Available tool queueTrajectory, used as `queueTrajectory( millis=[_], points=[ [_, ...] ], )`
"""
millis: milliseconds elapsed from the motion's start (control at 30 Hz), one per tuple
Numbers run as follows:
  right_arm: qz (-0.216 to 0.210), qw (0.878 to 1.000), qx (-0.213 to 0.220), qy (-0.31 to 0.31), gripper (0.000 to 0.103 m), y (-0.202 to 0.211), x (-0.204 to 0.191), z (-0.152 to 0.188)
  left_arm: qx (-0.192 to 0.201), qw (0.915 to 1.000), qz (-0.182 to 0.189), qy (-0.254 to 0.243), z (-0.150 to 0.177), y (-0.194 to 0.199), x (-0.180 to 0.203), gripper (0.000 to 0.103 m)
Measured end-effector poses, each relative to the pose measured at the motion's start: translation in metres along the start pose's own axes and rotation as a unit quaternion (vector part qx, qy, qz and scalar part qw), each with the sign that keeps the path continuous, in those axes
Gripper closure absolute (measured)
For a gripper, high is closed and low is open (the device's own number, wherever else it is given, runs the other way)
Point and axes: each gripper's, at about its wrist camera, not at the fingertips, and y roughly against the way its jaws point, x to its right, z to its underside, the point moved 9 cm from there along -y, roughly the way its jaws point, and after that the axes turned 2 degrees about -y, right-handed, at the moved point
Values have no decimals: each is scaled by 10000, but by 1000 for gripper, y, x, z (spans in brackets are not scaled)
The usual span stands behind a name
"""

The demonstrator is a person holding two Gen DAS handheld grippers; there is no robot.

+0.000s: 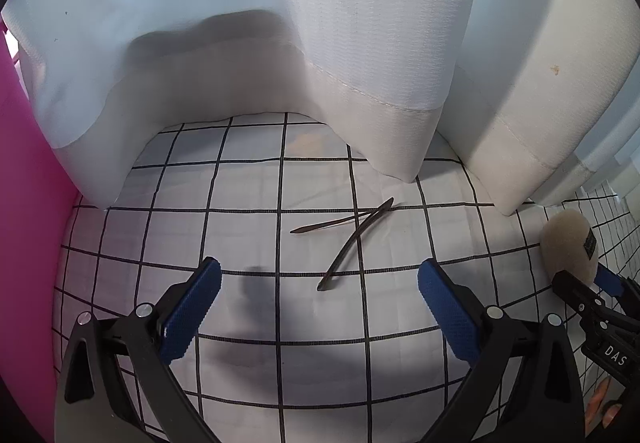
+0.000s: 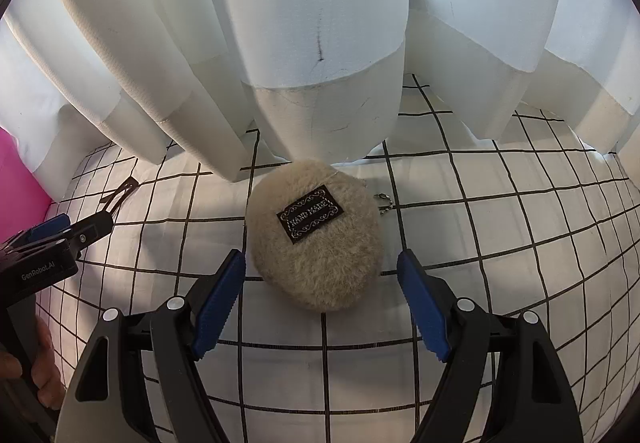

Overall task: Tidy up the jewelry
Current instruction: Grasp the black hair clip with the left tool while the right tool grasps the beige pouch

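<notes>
**Caller:** Your left gripper (image 1: 320, 307) fills the bottom of its own view, blue pads (image 1: 448, 317) spread wide with nothing between them — it hangs over the white grid-patterned cloth (image 1: 248, 239).

**Spotter:** And just beyond those tips?

**Caller:** Two thin dark hair clips (image 1: 346, 237) lie flat on the cloth, crossed at their far ends into a narrow V. They sit a little right of centre, apart from both pads.

**Spotter:** What about your other hand?

**Caller:** Your right gripper (image 2: 320, 299) is parted as well, holding nothing. The fuzzy beige pouch (image 2: 316, 243) rests on the cloth right ahead of it, its near edge reaching in between the two tips — I can't tell whether either pad touches the fur.

**Spotter:** Any marks on it?

**Caller:** A black label (image 2: 309, 218) with white lettering sits tilted on top, and a small metal chain (image 2: 384, 203) pokes out at its right side.

**Spotter:** Behind it all?

**Caller:** White curtain folds (image 2: 320, 43) hang down onto the cloth, the pouch's far edge right at their hem. A pink surface (image 1: 24, 223) stands at the far left, and from the right wrist view your left gripper shows at the left edge, near the clips.
</notes>
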Motion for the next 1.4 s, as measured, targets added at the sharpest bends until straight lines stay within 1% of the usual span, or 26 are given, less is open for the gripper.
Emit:
queueTrajectory(
  millis=[400, 533, 633, 833, 1000, 1100, 1167, 1200, 1233, 1267, 1300, 1333, 1367, 1400],
  points=[
    [139, 9998, 43, 120, 28, -14, 2, -11, -52, 9999, -116, 26, -8, -14, -5, 6],
    [159, 9998, 66, 130, 28, -20, 5, -19, -167, 9998, -124, 20, -13, -28, -5, 6],
    [188, 9996, 94, 161, 28, -22, 7, -22, -110, 9997, -213, -41, -19, -34, -5, 5],
    [263, 9992, 156, 258, 28, -25, 3, -26, 11, 9997, -252, 8, -31, -40, -6, 5],
    [372, 9984, 190, 387, 28, -22, -6, -21, 99, 9996, -257, 25, -34, -33, -7, 7],
    [389, 9981, 216, 419, 29, -21, -9, -18, 164, 9996, -211, -36, -34, -33, -3, 15],
    [371, 9982, 215, 416, 29, -19, -10, -16, 192, 9996, -174, -89, -31, -30, 2, 24],
    [346, 9983, 215, 409, 29, -18, -11, -15, 200, 9996, -157, -105, -29, -29, 3, 26],
    [327, 9984, 219, 404, 29, -17, -12, -15, 211, 9996, -148, -119, -30, -28, 3, 34],
    [325, 9984, 232, 409, 32, -16, -12, -14, 222, 9996, -134, -127, -30, -27, 4, 43],
    [318, 9983, 247, 425, 38, -14, -13, -14, 233, 9996, -126, -140, -31, -25, 4, 48],
    [306, 9982, 253, 440, 42, -12, -15, -14, 247, 9995, -97, -163, -32, -24, 6, 64],
    [281, 9984, 242, 437, 43, -11, -16, -13, 245, 9995, -84, -196, -30, -23, 8, 69],
    [259, 9984, 245, 432, 44, -11, -17, -12, 245, 9994, -86, -220, -29, -22, 10, 71]
  ],
)
